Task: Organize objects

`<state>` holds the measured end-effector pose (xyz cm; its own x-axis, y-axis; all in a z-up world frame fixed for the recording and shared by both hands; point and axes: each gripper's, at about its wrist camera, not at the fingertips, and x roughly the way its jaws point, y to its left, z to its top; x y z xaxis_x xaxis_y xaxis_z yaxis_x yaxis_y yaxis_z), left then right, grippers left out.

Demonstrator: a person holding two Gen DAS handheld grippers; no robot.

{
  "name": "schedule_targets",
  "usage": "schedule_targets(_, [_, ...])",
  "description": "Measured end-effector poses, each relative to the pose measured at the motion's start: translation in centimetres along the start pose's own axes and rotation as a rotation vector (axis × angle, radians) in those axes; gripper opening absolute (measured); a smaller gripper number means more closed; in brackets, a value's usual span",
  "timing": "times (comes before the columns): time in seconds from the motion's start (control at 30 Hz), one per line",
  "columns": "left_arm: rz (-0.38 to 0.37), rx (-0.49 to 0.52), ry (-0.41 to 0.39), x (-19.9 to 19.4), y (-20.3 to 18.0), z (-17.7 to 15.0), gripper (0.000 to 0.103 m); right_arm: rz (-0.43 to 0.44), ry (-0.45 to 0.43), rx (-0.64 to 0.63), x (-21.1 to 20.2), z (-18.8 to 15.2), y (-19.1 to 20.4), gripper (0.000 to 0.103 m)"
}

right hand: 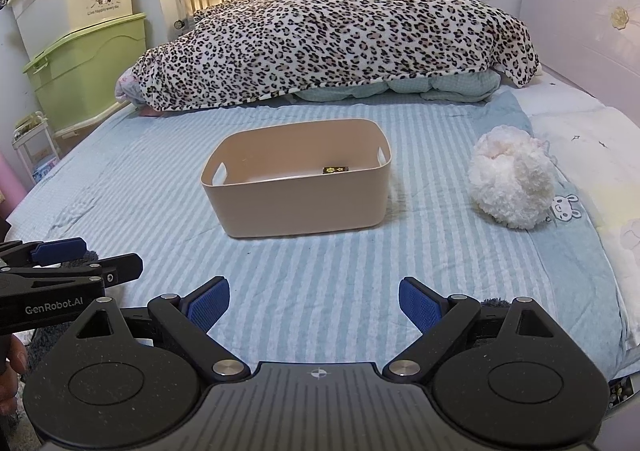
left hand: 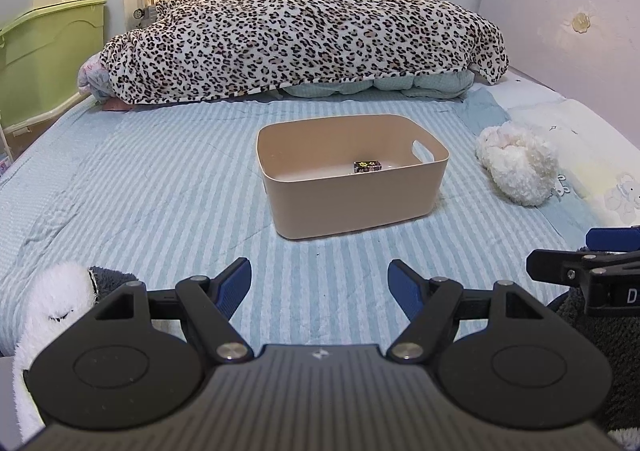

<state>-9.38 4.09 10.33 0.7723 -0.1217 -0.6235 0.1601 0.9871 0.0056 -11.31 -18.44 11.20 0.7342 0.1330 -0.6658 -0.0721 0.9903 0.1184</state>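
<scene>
A beige plastic bin (left hand: 348, 207) (right hand: 296, 203) stands mid-bed on the striped blue sheet. A small black box with yellow stars (left hand: 367, 166) (right hand: 335, 170) lies inside it. A white fluffy plush (left hand: 516, 163) (right hand: 512, 181) lies right of the bin. A white and dark grey plush (left hand: 60, 299) lies at the near left beside my left gripper. My left gripper (left hand: 320, 283) is open and empty, well short of the bin. My right gripper (right hand: 314, 301) is open and empty, also short of the bin. Each gripper shows at the edge of the other's view (left hand: 580, 263) (right hand: 80, 259).
A leopard-print blanket (left hand: 304, 31) (right hand: 332, 35) is heaped over bedding at the far end. Green and cream storage boxes (right hand: 80, 51) stand left of the bed. A pale headboard (right hand: 580, 31) and pillows (right hand: 592, 155) run along the right.
</scene>
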Motion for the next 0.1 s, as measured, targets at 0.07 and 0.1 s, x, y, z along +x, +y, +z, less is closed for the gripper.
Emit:
schedule_targets(0.07, [-0.001,-0.001,0.001,-0.02,-0.03,0.09,0.076,-0.003,0.001,0.002,-0.02,0.04,0.03,0.093])
schedule_targets(0.1, [0.000,0.001,0.001,-0.01,-0.04,0.08,0.076,-0.002,0.000,0.003,-0.05,0.06,-0.01,0.093])
